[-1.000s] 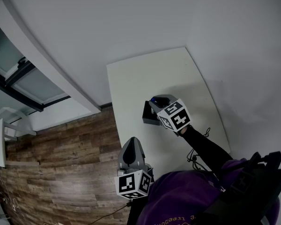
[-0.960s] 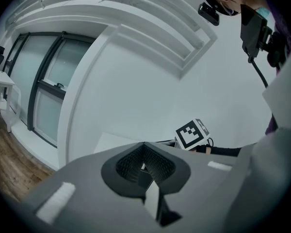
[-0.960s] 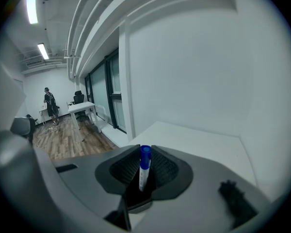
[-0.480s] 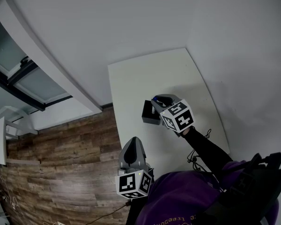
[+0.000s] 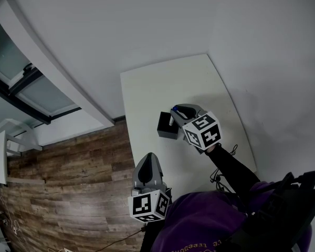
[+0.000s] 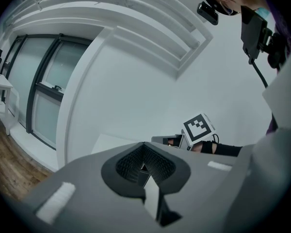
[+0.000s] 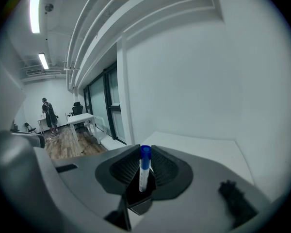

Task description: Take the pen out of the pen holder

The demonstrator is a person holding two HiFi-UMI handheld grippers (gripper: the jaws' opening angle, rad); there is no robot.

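Observation:
A white pen with a blue cap (image 7: 144,169) stands upright between the pads of my right gripper (image 7: 144,178), which is shut on it. Right below the pen is the black pen holder (image 7: 137,200), with the pen's lower end still at its mouth. From the head view, the right gripper (image 5: 176,114) hovers over the right side of the pen holder (image 5: 165,126) on the white table (image 5: 173,83). My left gripper (image 5: 148,157) hangs off the table's near left edge, shut and with nothing in it. In its own view its pads (image 6: 144,166) meet.
The table stands in a corner between white walls. A thin black cable (image 5: 220,178) lies at its near right edge. Wooden floor (image 5: 68,193) and glass doors (image 5: 31,88) are to the left. Far off, a person (image 7: 49,114) stands by a desk (image 7: 82,123).
My right gripper has risen a little and shifted right with the pen, showing more of the pen holder beneath it. The left gripper has stayed put.

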